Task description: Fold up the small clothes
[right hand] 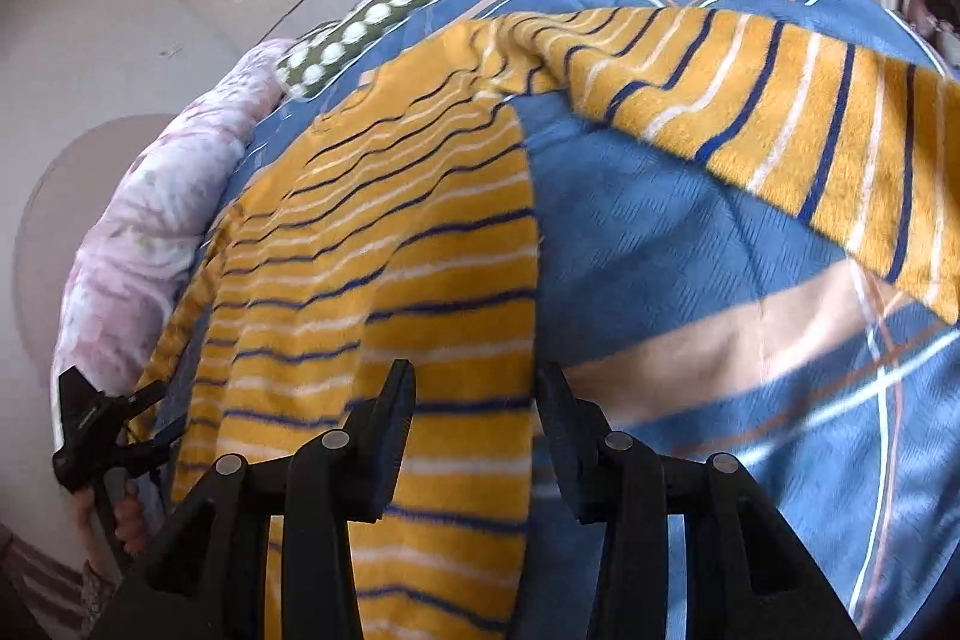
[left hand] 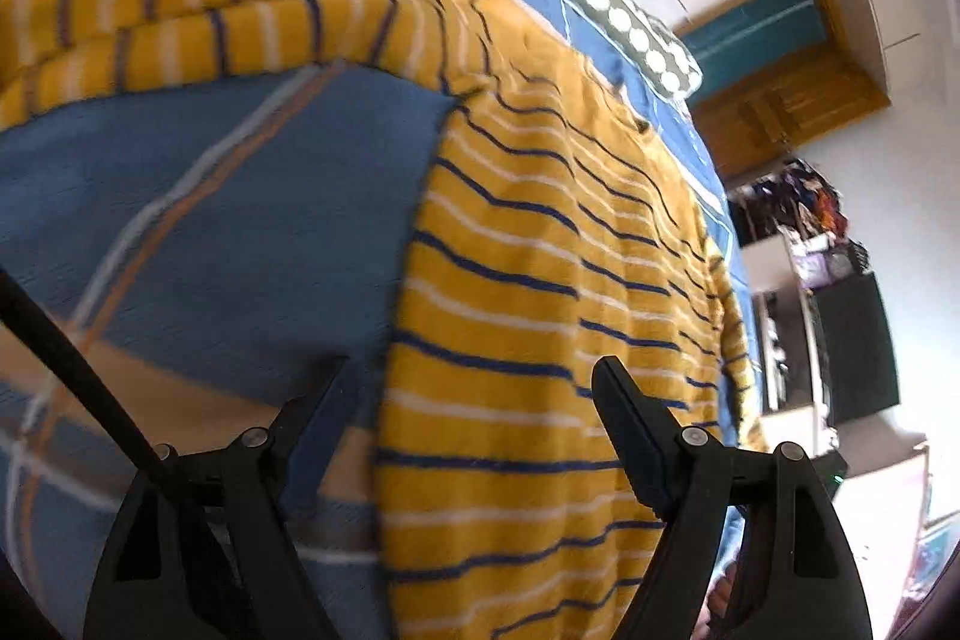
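Note:
A yellow sweater with blue and white stripes lies flat on a blue patterned bedsheet (left hand: 240, 196); its body (left hand: 528, 316) shows in the left wrist view with one sleeve (left hand: 198, 22) stretched out to the left. In the right wrist view the body (right hand: 384, 268) lies at the centre and the other sleeve (right hand: 798, 130) stretches right. My left gripper (left hand: 468, 370) is open and empty above the body's left edge. My right gripper (right hand: 474, 382) is open and empty above the body's right edge. The left gripper also shows at the far left of the right wrist view (right hand: 114, 418).
A green pillow with white dots (left hand: 606, 10) lies at the far edge of the bed, also seen in the right wrist view (right hand: 372, 22). A pink floral quilt (right hand: 156, 214) is bunched beside it. A wooden door (left hand: 780, 58) and shelves with clutter (left hand: 822, 280) stand beyond the bed.

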Demonstrator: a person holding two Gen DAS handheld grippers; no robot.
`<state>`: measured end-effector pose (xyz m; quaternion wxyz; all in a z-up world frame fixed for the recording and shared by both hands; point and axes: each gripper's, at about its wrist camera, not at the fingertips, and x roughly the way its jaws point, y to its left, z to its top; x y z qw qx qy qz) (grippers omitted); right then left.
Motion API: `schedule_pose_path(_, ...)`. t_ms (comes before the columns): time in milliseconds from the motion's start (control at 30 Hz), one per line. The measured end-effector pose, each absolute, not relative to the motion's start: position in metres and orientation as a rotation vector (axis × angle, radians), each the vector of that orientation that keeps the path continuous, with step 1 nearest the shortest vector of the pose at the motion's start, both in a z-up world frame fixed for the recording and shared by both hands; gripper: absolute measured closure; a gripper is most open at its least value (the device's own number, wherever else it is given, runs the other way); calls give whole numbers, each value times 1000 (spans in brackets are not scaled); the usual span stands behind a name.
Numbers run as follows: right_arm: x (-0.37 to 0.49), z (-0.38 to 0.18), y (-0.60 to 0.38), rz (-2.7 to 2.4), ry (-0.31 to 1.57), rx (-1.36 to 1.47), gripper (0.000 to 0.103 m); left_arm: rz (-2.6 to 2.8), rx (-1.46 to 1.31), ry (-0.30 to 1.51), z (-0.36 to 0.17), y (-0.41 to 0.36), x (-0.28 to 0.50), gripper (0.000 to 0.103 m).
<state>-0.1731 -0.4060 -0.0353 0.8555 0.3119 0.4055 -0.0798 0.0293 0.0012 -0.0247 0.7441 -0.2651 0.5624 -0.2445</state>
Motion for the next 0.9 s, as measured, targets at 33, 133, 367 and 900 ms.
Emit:
schedule_pose_path(33,-172,-37,-409,-183,850,670,57,-540,-589,1238,-26,-2,31,25)
schedule_pose_path(133,-166,-42,-417,-180,849,730,54,-596,-611,1239,-27,-9,27,25)
schedule_pose_path(367,-155,-50,-413,21,863,873,45,-686,-704,1253,-28,-11,-1,40)
schedule_pose_path(900,-207,-61,-364,124,891,855,58,-666,-536,1222,-19,-13,-76,51)
